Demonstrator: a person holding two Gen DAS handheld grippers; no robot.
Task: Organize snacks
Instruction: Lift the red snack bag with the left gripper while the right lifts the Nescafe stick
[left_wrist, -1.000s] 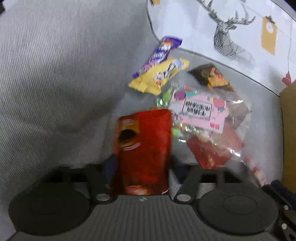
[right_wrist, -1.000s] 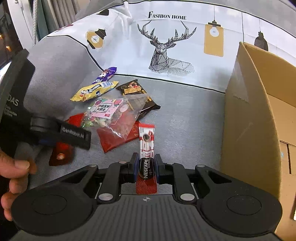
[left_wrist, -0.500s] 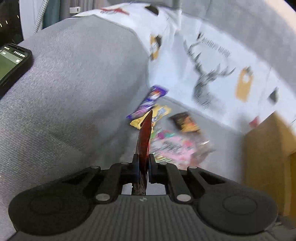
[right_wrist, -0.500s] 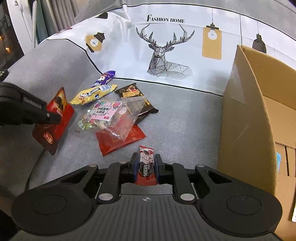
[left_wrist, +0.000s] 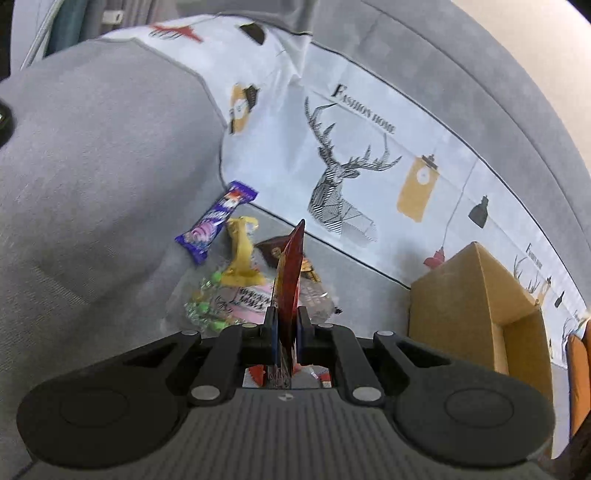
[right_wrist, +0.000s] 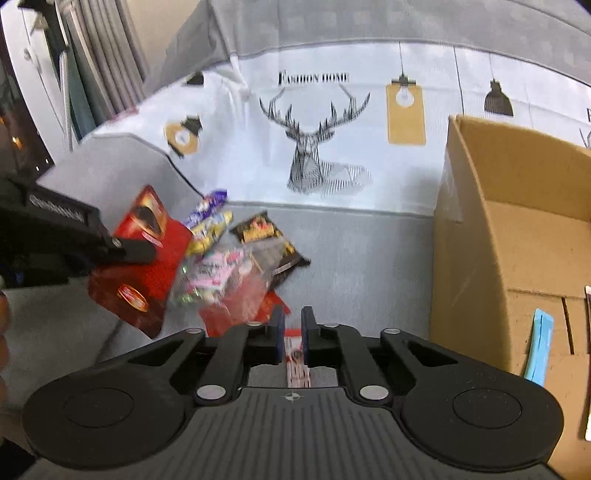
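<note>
My left gripper (left_wrist: 287, 318) is shut on a red snack packet (left_wrist: 289, 273), which stands edge-on between the pads, lifted above the sofa seat. From the right wrist view the same packet (right_wrist: 147, 254) hangs from the left gripper (right_wrist: 138, 254). My right gripper (right_wrist: 291, 325) is closing tight on a thin red and white coffee stick (right_wrist: 295, 363), which shows only low between the jaws. On the seat lie a purple bar (left_wrist: 218, 221), a yellow packet (left_wrist: 242, 258), a dark packet (right_wrist: 258, 230) and a clear candy bag (right_wrist: 218, 275) over a flat red packet (right_wrist: 218, 319).
An open cardboard box (right_wrist: 517, 240) stands on the seat to the right, with a blue strip (right_wrist: 537, 347) inside. A deer-print cover (right_wrist: 317, 155) hangs over the sofa back. The grey armrest (left_wrist: 92, 166) rises on the left. Part of a hand (right_wrist: 3, 306) shows at the left edge.
The left gripper closed on the red packet and lifted it off the seat, turning it edge-on. The right gripper rose with the coffee stick, which now sits lower and narrower between the jaws.
</note>
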